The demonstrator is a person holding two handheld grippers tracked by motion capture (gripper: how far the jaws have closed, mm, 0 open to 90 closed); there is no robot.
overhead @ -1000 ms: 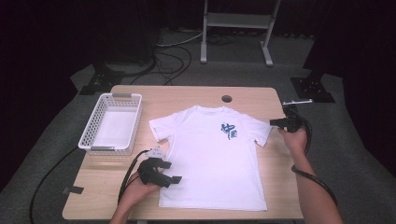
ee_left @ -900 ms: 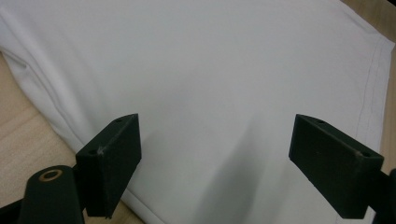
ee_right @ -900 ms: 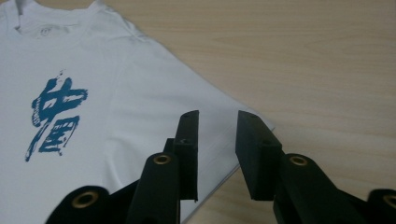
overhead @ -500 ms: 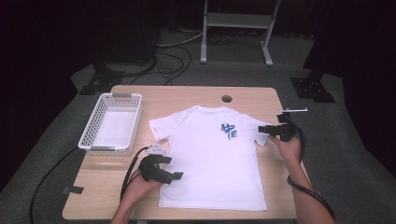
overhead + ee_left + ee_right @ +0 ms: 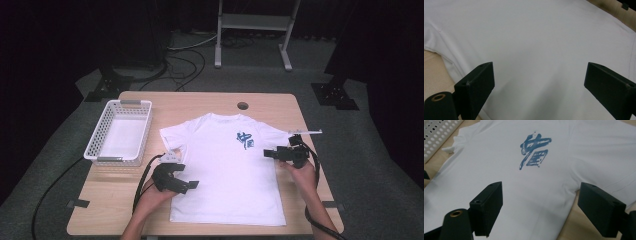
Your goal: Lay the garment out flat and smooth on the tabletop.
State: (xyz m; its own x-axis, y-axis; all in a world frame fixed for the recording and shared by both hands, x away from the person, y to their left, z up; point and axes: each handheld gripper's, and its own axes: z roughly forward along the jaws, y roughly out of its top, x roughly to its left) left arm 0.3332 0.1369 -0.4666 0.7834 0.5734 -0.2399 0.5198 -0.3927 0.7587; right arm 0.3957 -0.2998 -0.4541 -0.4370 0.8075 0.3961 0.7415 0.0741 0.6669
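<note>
Wooden table (image 5: 210, 100) is carrying a white T-shirt (image 5: 225, 170) lying flat beneath both grippers' spread fingers. Left gripper (image 5: 192, 185) and right gripper (image 5: 266, 153), its jaws just opening, are gripping nothing; pinching the side edges for folding probably comes next.

Light wooden table (image 5: 200, 100); white T-shirt (image 5: 225, 175) spread flat at centre, white perforated basket (image 5: 120, 131) at left edge.
</note>
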